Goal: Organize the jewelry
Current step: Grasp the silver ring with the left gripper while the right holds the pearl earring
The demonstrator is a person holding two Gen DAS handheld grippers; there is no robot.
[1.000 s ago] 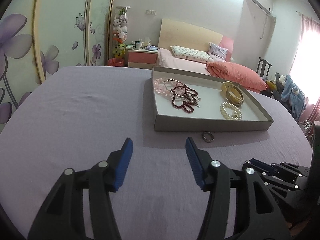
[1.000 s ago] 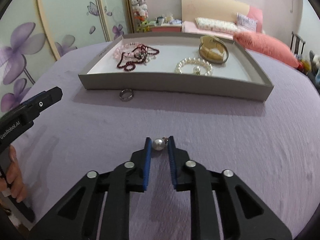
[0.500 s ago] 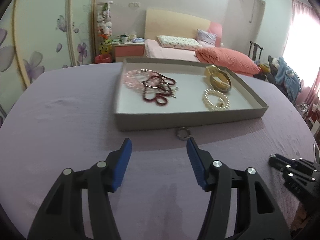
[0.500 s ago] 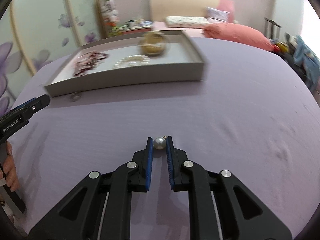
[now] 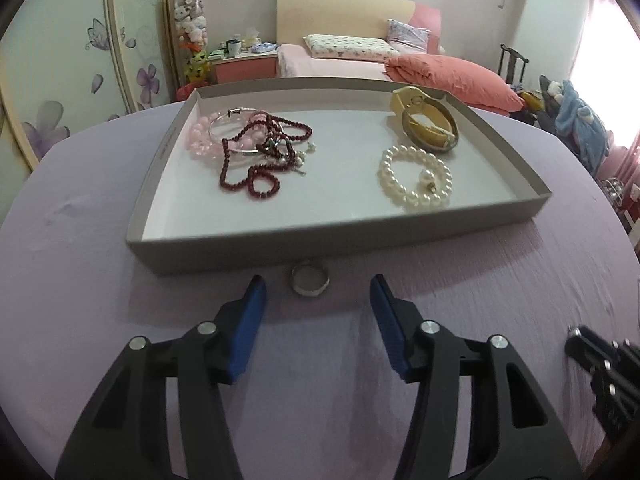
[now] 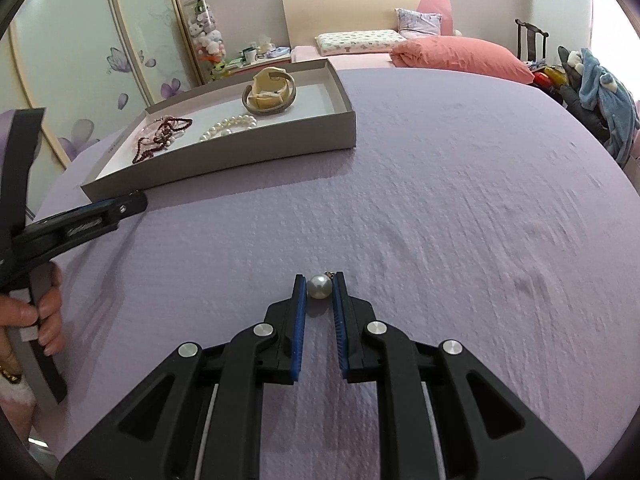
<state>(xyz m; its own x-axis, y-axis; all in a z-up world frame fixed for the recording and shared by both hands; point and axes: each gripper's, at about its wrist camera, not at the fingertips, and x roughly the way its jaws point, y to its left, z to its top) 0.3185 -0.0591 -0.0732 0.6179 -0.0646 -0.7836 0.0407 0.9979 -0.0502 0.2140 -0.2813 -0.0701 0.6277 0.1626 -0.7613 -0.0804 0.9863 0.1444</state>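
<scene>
- Left gripper (image 5: 316, 296) wide open, holding nothing; ring (image 5: 309, 279) just ahead, beside tray (image 5: 340, 246).
- Right gripper (image 6: 319, 288) pinches pearl (image 6: 319, 287); its clasp barely visible.

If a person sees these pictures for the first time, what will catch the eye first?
Probably the pearl pinched between the tips of the right gripper, above the purple cloth. Next, the open left gripper with a silver ring just ahead of it, lying outside the grey tray of beads and bracelets.
</scene>
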